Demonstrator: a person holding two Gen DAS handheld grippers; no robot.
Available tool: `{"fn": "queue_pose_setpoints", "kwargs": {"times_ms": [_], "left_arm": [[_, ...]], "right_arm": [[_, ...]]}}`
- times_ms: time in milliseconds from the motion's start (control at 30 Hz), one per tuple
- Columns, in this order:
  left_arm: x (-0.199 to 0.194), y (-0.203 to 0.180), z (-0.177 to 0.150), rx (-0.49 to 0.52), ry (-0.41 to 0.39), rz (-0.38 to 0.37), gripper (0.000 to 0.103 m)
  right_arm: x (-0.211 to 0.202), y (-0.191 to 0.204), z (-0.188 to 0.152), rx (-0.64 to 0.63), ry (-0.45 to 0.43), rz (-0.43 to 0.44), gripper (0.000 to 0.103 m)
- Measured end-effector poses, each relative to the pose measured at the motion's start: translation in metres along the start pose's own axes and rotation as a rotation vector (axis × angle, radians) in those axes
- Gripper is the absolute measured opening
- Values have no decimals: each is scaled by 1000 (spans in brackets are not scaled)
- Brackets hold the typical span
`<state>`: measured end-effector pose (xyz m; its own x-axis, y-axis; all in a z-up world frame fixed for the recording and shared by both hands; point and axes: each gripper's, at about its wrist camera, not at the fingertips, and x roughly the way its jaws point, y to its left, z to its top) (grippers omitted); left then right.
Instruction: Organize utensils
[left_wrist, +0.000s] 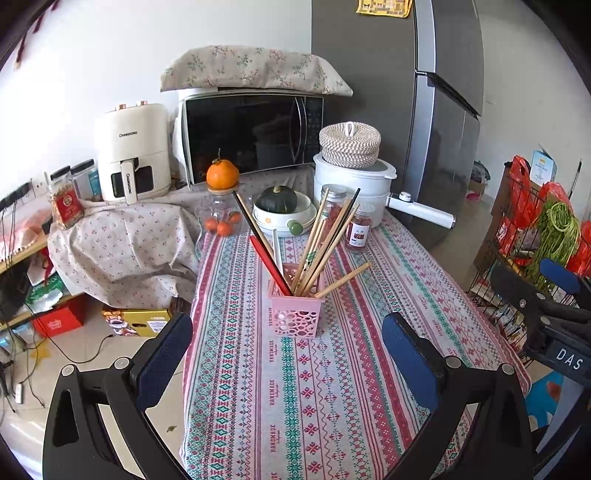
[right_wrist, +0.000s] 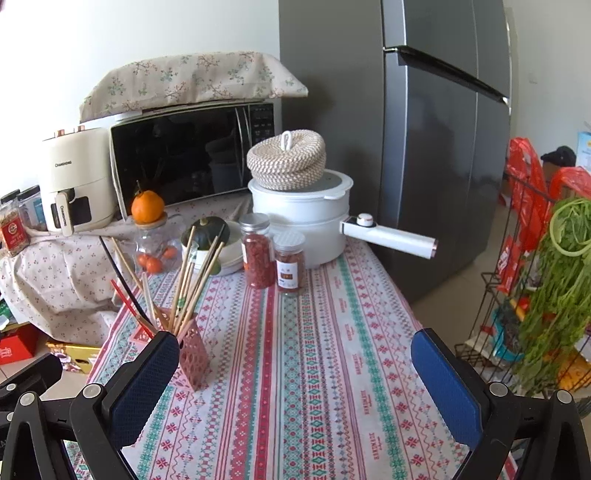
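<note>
Chopsticks (left_wrist: 325, 243) are seen gathered upright in a pink holder (left_wrist: 295, 310) near the middle of the table (left_wrist: 369, 387), fanned out w/ tips leaning every way; one stick (left_wrist: 343, 280) is tilted low over the holder's rim toward the right, prob. only half seated. A red pair (left_wrist: 269, 264) and a dark stick (left_wrist: 251, 221) are propped on the holder's left side. No loose utensils are visible on the cloth, so the sorting is judged near done.

The left gripper (left_wrist: 288, 354) is held back from the holder, jaws wide apart, nothing between them; the holder is framed in the gap but not touched. The right gripper (right_wrist: 295, 365) is likewise held w/ jaws fully spread and empty, aimed at bare cloth to the right of the holder (right_wrist: 188, 354), which is partly hidden behind one pad (right_wrist: 147, 387). Both are kept clear, likely so the sticks are not knocked.

Behind, jars (right_wrist: 273, 258), a white pot (right_wrist: 306, 221) w/ a woven lid (right_wrist: 286, 158), a squash in a bowl (left_wrist: 277, 201) and a microwave (left_wrist: 251, 133) are crowded at the far end, leaving the near table free as work space.
</note>
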<state>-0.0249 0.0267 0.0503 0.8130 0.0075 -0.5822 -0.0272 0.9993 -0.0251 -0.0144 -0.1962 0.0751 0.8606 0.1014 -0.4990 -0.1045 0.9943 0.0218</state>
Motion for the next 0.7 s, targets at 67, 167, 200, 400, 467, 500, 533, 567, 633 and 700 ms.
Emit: {"fn": "queue_pose_setpoints", "kwargs": {"times_ms": [67,167,200,400,467,500,533,567,633,700], "left_arm": [[1,0,0,4,2,0,103],[1,0,-1,5,5,-3,103],[1,0,-1,4,6,-3,103],[1,0,-1,-1,6,-6,103],[1,0,-1,2,4,-5,103],[1,-1,-1,3,5,-5,103],[1,-1,-1,2,5,-5,103],[1,-1,-2,2,5,-6,103],[0,-1,-2,3,5,-6,103],[1,-2,-2,3,6,-7,103]], "right_arm": [[3,4,-3,-14,4,-3,103],[9,6,-6,-19,27,8,103],[11,7,-7,-20,34,10,103],[15,5,-10,-9,53,2,103],[15,5,-10,-6,54,1,103],[15,5,-11,-4,54,0,103],[14,5,-11,-4,54,0,103],[14,5,-11,-5,55,0,103],[15,5,-11,-7,58,1,103],[15,5,-11,-8,60,1,103]]}}
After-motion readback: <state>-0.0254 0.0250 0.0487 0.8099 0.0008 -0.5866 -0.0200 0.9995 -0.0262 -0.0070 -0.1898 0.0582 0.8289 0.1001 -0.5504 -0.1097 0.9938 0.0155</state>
